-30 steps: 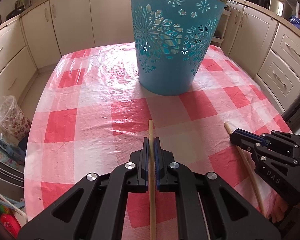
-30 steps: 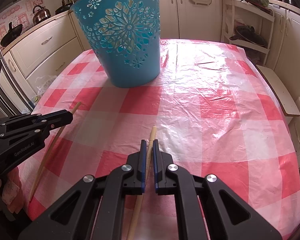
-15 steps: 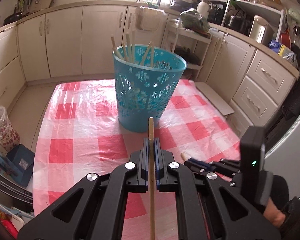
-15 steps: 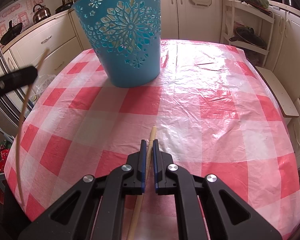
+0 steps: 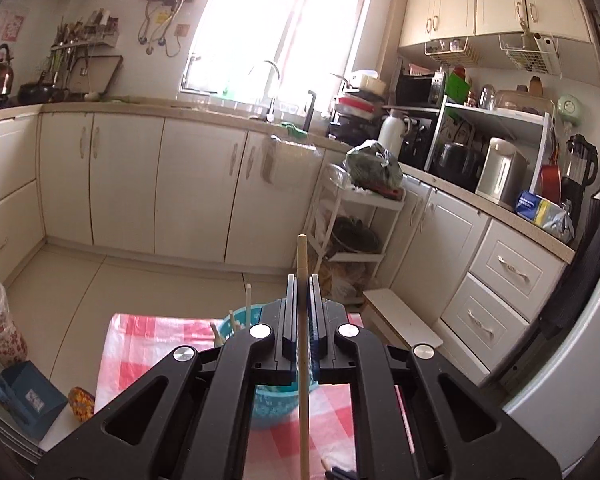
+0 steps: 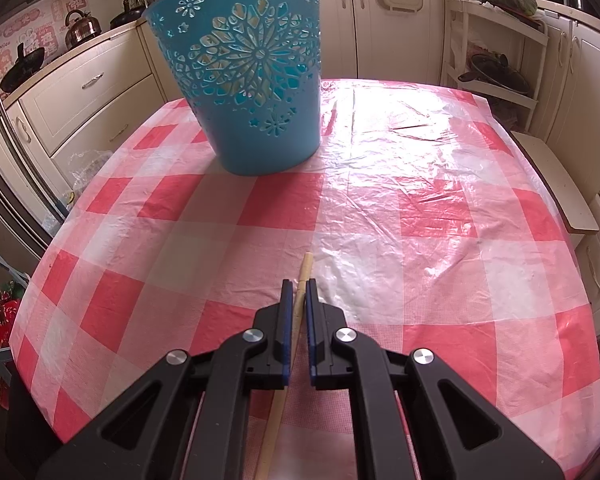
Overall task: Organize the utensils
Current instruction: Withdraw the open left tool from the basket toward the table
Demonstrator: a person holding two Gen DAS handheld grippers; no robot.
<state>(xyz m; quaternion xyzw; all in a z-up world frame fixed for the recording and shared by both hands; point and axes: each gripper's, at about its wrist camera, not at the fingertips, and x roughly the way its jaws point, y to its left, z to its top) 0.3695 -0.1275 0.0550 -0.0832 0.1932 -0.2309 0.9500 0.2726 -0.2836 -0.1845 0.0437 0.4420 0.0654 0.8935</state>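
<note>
The left hand-held gripper (image 5: pixel 302 312), clamped on a long wooden chopstick (image 5: pixel 303 380), hangs above the perforated turquoise plastic basket (image 5: pixel 274 400), stick's axis running fore-aft over its rim.

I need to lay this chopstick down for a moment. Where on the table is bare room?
The checked tablecloth lies bare right of the blue basket out to the far and right edges, and between the basket and the right claw. Only the basket's spot, far left, is taken.
</note>
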